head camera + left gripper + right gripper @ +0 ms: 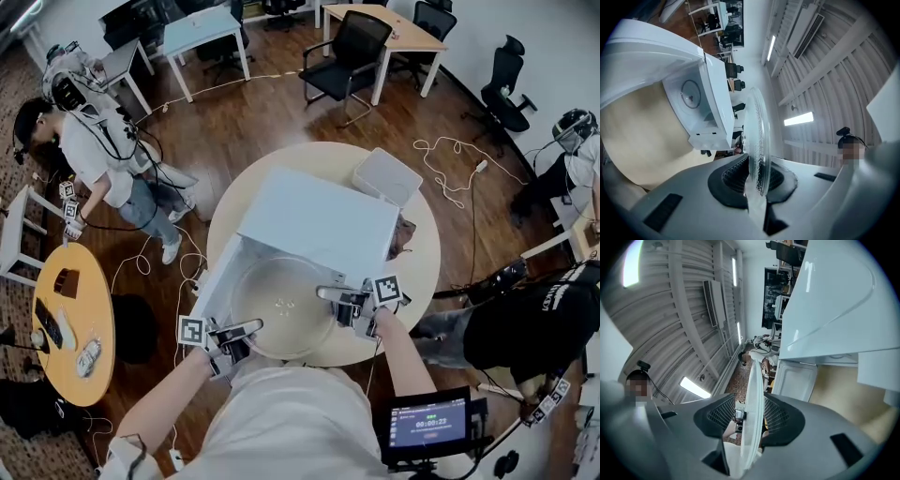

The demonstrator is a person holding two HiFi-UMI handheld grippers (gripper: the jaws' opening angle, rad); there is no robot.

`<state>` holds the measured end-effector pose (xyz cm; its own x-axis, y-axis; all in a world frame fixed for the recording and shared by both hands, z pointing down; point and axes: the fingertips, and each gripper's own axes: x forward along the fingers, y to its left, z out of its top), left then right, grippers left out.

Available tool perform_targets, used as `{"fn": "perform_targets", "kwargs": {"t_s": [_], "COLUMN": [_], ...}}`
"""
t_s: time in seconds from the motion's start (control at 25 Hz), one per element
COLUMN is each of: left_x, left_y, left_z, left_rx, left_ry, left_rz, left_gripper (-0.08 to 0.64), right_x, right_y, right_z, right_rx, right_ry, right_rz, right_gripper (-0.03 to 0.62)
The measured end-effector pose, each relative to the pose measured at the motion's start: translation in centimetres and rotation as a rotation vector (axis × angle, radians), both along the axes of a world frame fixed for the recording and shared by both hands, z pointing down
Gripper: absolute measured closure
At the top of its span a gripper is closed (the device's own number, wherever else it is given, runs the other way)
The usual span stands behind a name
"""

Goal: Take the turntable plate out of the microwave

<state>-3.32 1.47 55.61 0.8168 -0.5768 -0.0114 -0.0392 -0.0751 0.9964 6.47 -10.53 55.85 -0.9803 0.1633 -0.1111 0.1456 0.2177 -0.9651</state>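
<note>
Left hand-held gripper (246, 328), right hand-held gripper (328, 293), tight on turntable plate (281, 305) before microwave (319, 220)

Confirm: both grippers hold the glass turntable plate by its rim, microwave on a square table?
Not square. The head view shows the table is round. The rest holds: the left gripper and the right gripper each hold the glass turntable plate by its rim, and the microwave is on that table.
</note>
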Motion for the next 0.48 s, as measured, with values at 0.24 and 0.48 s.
{"fn": "perform_targets", "kwargs": {"t_s": [0.24,0.48], "left_x": [1.3,1.1], "left_y": [0.7,1.0], "left_z": [0.5,1.1], "left_rx": [0.006,-0.005], "left_ry": [0.013,0.024], "left_rz": [0.004,-0.003], "left_gripper": [0.529,0.529], "right_x": [0.9,0.8], "right_y": [0.8,0.8], "right_z": [1.3,1.9], "right_rx": [0.034,0.017], "right_ry": [0.059,0.061], "right_rz": [-0.012,0.034], "right_gripper": [0.519,0.544]}}
